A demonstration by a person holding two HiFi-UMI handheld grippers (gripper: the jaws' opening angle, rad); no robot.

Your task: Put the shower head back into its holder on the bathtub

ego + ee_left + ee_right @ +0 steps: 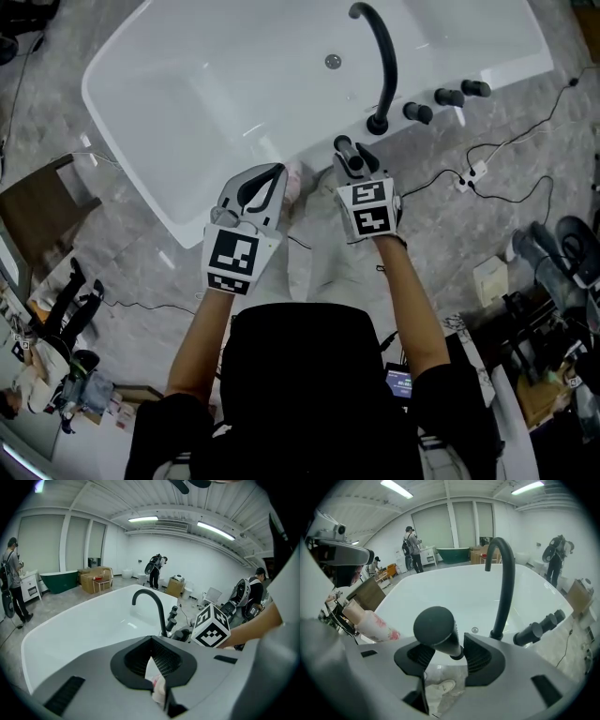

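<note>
The black shower head (349,157) stands upright at the near rim of the white bathtub (178,220), left of the curved black faucet (385,58). My right gripper (355,163) is open around it. In the right gripper view the shower head's handle (449,644) rises between the spread pads, with a gap on the left side. Its holder is hidden under it. My left gripper (267,185) is shut on a white tube-shaped thing with pink flower print (293,183), just left of the shower head. That thing shows pinched in the jaws (157,684) and also from the side (370,620).
Three black knobs (448,97) line the tub rim right of the faucet (506,578). A white cable with a plug block (473,173) lies on the grey floor at the right, with black gear (553,272) beyond it. A brown board (37,202) stands at the left. People stand far back in the room.
</note>
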